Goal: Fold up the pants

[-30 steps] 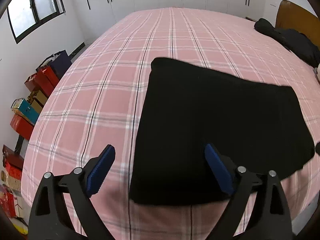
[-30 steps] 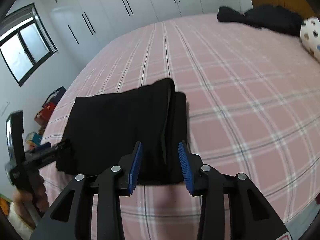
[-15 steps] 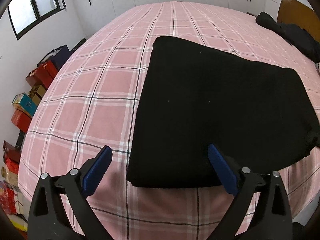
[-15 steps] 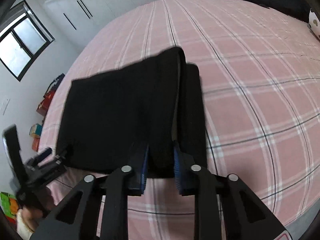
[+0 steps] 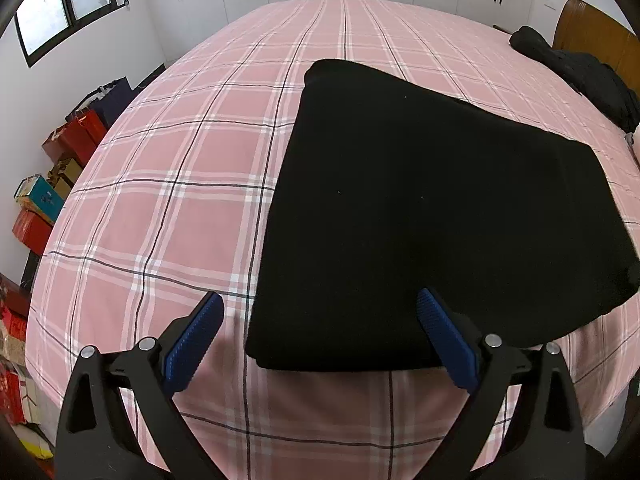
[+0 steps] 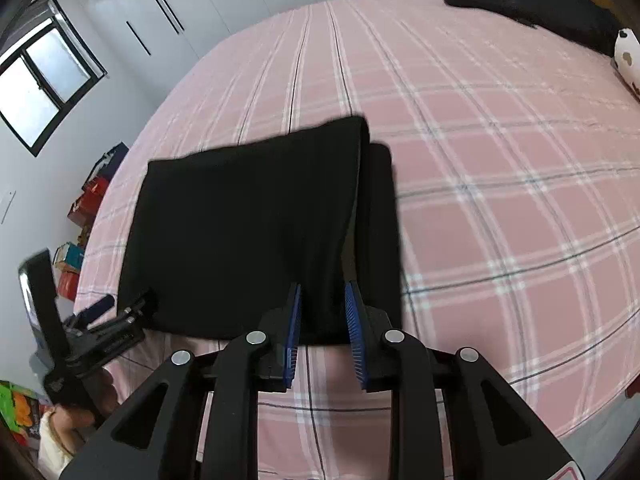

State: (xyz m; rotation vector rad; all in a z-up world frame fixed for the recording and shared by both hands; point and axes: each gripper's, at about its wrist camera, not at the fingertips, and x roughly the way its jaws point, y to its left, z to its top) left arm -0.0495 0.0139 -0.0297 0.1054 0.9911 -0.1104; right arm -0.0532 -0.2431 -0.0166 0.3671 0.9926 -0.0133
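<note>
The black pants lie folded into a thick rectangle on the pink plaid bed. My left gripper is open wide over the fold's near left corner, one finger above the sheet and the other above the cloth, touching nothing. In the right wrist view the pants show a top layer and a lower layer that sticks out on the right. My right gripper straddles the near right edge; its jaws are opening, with the black cloth between them. The left gripper shows at the fold's left corner.
A heap of dark clothing lies by the wooden headboard, beside a spotted soft thing. Boxes and bags line the floor left of the bed. White wardrobes stand behind. The bed's near edge is just below both grippers.
The right gripper's jaws closed in on the near right edge of the pants, then spread apart again. The left gripper stayed open and hardly shifted.
</note>
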